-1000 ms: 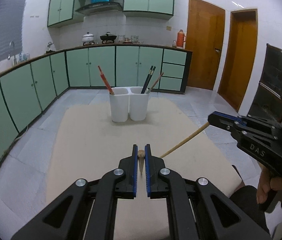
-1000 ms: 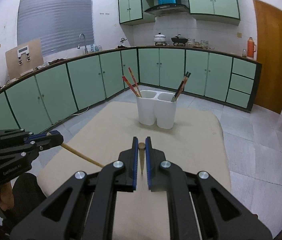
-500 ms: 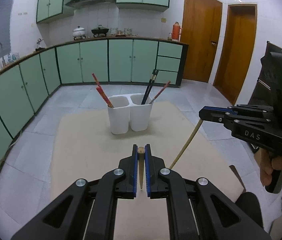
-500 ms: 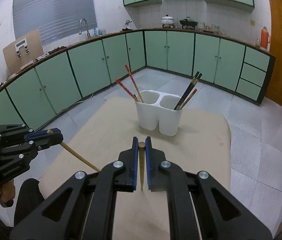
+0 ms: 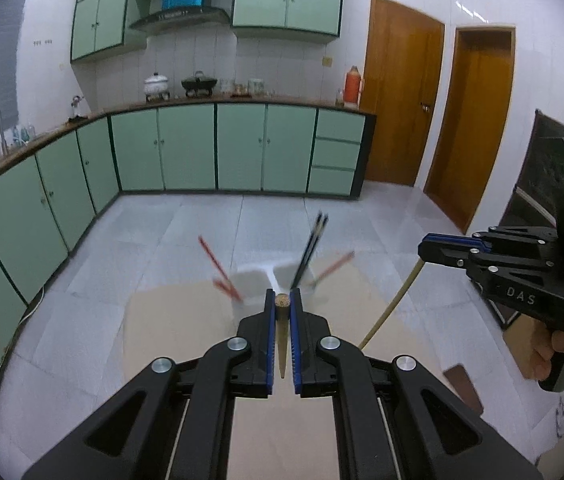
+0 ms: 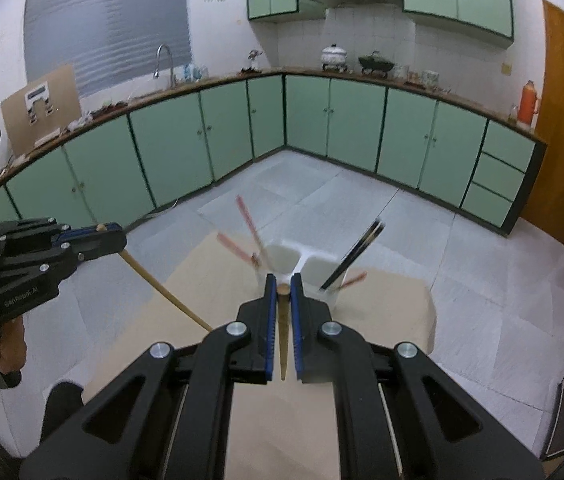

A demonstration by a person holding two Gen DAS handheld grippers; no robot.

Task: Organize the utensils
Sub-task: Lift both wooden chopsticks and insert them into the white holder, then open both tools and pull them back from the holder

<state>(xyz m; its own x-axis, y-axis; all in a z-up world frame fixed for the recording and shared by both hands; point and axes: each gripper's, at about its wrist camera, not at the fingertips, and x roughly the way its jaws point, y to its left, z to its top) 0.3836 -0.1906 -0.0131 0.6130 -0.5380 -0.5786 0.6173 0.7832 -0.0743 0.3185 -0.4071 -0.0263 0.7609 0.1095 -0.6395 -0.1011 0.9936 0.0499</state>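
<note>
My left gripper [image 5: 282, 305] is shut on a wooden chopstick [image 5: 282, 332] that hangs point down between the pads. My right gripper [image 6: 283, 288] is shut on another wooden chopstick [image 6: 283, 332], also seen in the left wrist view [image 5: 391, 306]. The white two-cup holder [image 5: 266, 276] is motion-blurred just beyond the left fingertips; it also shows in the right wrist view [image 6: 313, 266]. Red chopsticks [image 5: 218, 270] stand in its left cup, black chopsticks [image 5: 309, 244] and a reddish one [image 5: 331, 266] in its right cup. The right gripper [image 5: 437, 250] shows at the right of the left wrist view; the left gripper [image 6: 110, 236] shows at the left of the right wrist view.
The holder stands at the far part of a beige table [image 5: 174, 332]. Green cabinets [image 5: 186, 148] line the far wall and left side over a grey tiled floor. Wooden doors [image 5: 401, 88] stand at the right. A dark chair back [image 5: 537, 168] is near the right edge.
Both grippers have risen and moved forward toward the holder, which now sits low, right behind the fingertips. Both chopsticks stay gripped and hang steeper.
</note>
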